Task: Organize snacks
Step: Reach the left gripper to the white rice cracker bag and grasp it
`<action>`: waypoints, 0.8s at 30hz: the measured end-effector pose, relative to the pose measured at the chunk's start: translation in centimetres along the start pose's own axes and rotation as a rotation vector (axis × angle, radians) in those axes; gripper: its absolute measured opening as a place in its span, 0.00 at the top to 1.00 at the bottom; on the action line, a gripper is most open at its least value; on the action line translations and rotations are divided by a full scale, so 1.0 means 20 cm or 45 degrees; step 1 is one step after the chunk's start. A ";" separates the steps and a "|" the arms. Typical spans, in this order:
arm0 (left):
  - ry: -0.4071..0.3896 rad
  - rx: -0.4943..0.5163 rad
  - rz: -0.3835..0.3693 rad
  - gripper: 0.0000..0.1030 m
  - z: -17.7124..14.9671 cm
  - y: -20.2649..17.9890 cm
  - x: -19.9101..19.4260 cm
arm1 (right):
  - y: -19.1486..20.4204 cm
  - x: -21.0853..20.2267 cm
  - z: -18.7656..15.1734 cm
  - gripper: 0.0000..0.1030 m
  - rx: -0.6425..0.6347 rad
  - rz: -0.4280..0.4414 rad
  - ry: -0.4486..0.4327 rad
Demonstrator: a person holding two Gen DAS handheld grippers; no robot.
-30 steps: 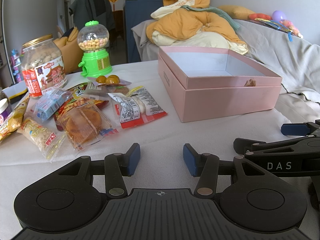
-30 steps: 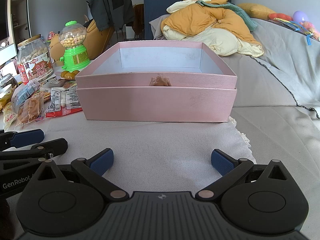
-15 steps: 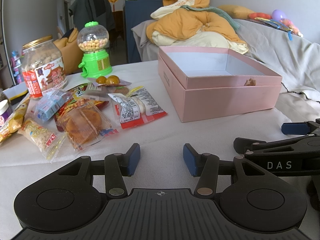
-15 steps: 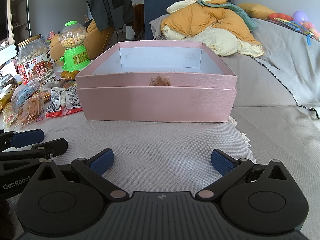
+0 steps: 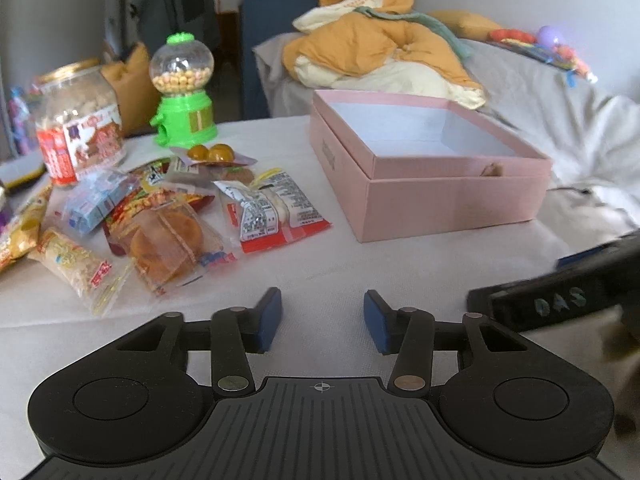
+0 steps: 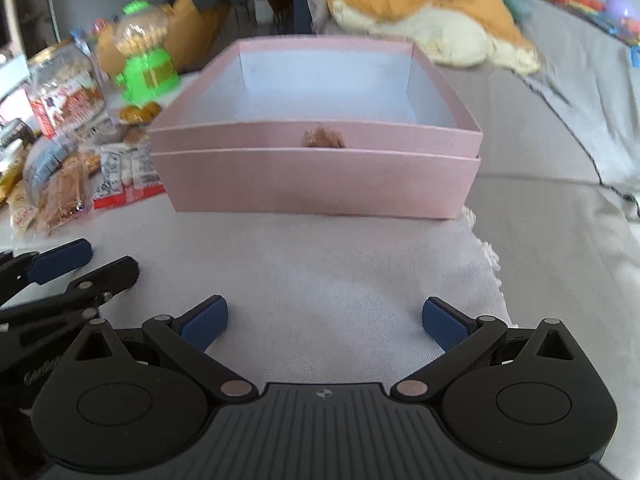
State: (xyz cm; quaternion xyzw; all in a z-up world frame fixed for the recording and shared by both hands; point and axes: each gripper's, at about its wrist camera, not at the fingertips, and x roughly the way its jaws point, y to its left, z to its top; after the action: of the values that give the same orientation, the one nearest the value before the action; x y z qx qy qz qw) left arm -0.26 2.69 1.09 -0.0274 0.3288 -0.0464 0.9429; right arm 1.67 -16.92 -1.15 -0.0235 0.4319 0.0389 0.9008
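Snack packets (image 5: 256, 216) lie left of the pink box (image 5: 448, 204), nearer the left gripper (image 5: 320, 320); both it and the right gripper (image 6: 324, 324) have fingers spread and hold nothing

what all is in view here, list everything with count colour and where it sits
pink box: 1, pink outside, white inside, open, right of the snacks
gumball dispenser: 1, green base, clear globe, behind the snacks
jar: 1, clear, gold lid, red label, far left
snack packets: a loose pile, count unclear, mixed colours, on the white cloth
jelly cups: 2, amber, in front of the dispenser
bedding heap: 1, orange and cream, behind the box
left gripper: 1, black, blue pads, open, empty
right gripper: 1, black, blue pads, open wide, empty
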 end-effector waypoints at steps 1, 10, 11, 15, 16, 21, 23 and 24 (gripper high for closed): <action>-0.012 -0.034 -0.047 0.53 0.02 0.07 -0.05 | 0.00 0.00 0.02 0.00 0.000 -0.005 0.044; -0.207 -0.544 0.257 0.55 0.17 1.21 -0.51 | 0.48 -0.21 0.34 0.06 -0.262 0.286 -0.038; -0.197 -0.615 0.316 0.55 0.16 1.36 -0.50 | 0.58 -0.26 0.39 0.05 -0.333 0.338 -0.100; -0.044 -0.840 0.479 0.55 0.10 1.84 -0.26 | 0.87 -0.31 0.52 0.05 -0.525 0.393 -0.243; -0.037 -0.847 0.487 0.55 0.08 1.89 -0.19 | 0.94 -0.31 0.53 0.05 -0.586 0.384 -0.290; 0.069 -0.709 0.453 0.55 0.06 1.95 0.18 | 1.02 -0.18 0.56 0.05 -0.644 0.444 -0.263; 0.089 -0.641 0.465 0.55 0.08 1.95 0.28 | 0.98 -0.12 0.56 0.05 -0.602 0.463 -0.196; 0.092 -0.619 0.477 0.55 0.09 1.96 0.32 | 0.96 -0.08 0.56 0.05 -0.584 0.456 -0.174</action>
State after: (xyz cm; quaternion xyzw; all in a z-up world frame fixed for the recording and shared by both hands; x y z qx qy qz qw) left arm 8.64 41.01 -4.70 -0.1892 0.3628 0.2073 0.8886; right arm 7.67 2.90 6.88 -0.1470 0.3476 0.2954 0.8777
